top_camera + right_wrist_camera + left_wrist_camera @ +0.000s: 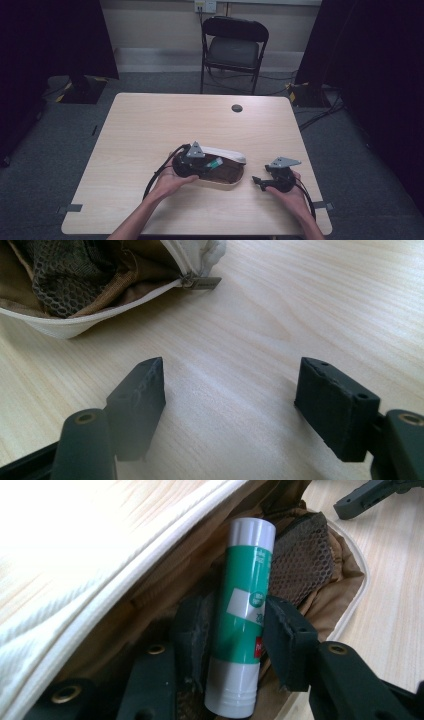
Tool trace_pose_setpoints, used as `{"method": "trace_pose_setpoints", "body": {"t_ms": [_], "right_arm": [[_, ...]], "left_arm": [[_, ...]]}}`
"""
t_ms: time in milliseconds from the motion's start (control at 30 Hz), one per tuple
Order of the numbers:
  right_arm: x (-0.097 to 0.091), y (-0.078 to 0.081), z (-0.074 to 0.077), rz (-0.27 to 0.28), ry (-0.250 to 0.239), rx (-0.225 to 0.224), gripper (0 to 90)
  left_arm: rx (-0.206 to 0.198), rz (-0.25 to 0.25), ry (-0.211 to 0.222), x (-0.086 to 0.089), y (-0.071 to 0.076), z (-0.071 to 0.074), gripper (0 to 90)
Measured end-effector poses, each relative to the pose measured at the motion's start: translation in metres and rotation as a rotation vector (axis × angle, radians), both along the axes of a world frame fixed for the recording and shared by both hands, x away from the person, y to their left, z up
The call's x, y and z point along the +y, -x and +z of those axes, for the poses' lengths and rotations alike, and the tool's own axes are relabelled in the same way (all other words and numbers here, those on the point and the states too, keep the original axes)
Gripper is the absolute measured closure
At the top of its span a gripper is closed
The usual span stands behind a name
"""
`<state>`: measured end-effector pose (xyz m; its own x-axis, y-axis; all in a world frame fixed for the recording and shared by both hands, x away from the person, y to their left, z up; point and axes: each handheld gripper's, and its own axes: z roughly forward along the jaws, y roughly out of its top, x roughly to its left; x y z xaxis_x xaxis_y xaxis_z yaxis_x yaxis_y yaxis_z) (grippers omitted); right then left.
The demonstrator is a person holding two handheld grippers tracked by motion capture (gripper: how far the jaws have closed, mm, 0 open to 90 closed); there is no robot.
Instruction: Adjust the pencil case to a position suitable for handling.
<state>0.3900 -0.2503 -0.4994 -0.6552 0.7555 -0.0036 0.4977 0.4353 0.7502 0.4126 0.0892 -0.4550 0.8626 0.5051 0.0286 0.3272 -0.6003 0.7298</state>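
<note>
Left claw (235,630) clamped on a green-and-white glue stick (242,615), held inside the unzipped cream pouch (227,154) near the table's (150,125) front edge, probably to stow or retrieve it. Right claw (230,405) spread wide, empty, parked just beside the pouch, leaving room.

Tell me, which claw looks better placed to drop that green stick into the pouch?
The left claw: it already grips the green glue stick over the open pouch. The right claw sits open on the table beside it.
</note>
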Motion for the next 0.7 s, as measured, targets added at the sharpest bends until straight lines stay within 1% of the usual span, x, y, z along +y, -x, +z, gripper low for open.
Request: {"method": "trace_pose_setpoints", "body": {"t_ms": [33,133,167,233,267,300,333,367,400,433,500,600,700], "right_arm": [[0.0000,-0.0001,-0.0001,0.002,0.000,-0.001,27.0],[0.0001,-0.0001,0.0000,0.001,0.000,-0.002,26.9],[0.0001,-0.0001,-0.0001,0.001,0.000,-0.002,26.9],[0.0001,-0.0001,-0.0001,0.001,0.000,-0.002,27.0],[0.0000,-0.0001,-0.0001,0.001,0.000,-0.001,27.0],[0.0001,-0.0001,-0.0001,0.000,0.000,-0.002,27.0],[0.0000,0.0000,0.0000,0.000,0.001,-0.002,27.0],[0.0000,-0.0001,0.0000,0.001,0.000,-0.001,27.0],[0.0001,0.0000,0.0000,-0.001,0.000,0.000,26.9],[0.0000,-0.0001,-0.0001,0.001,0.000,-0.002,26.9],[0.0000,-0.0001,-0.0001,0.001,0.000,-0.002,26.9],[0.0000,-0.0001,0.0000,0.001,0.000,-0.001,27.0],[0.0000,-0.0001,0.0000,0.001,0.000,-0.001,26.9]], "left_arm": [[-0.001,-0.006,-0.006,0.0006,0.0004,-0.0007,60.4],[-0.008,-0.006,0.014,0.0005,0.0013,-0.0051,59.8],[-0.003,-0.008,0.001,0.0011,0.0014,-0.0045,59.8],[-0.015,-0.002,0.018,0.0002,0.0037,-0.0065,59.8],[-0.012,-0.011,-0.017,0.0005,0.0048,-0.0049,59.8],[-0.020,-0.022,-0.023,-0.0015,0.0061,-0.0072,59.7],[-0.019,-0.031,-0.048,-0.0017,0.0066,-0.0064,59.0],[-0.021,-0.030,-0.052,-0.0021,0.0072,-0.0067,58.4],[-0.019,-0.032,-0.038,-0.0023,0.0072,-0.0076,58.4],[-0.016,-0.039,-0.043,-0.0023,0.0073,-0.0068,58.1],[-0.024,-0.038,-0.036,-0.0035,0.0079,-0.0091,58.6],[-0.028,-0.036,-0.070,-0.0033,0.0082,-0.0100,59.9],[-0.036,-0.045,-0.053,-0.0037,0.0089,-0.0099,63.8]]}}
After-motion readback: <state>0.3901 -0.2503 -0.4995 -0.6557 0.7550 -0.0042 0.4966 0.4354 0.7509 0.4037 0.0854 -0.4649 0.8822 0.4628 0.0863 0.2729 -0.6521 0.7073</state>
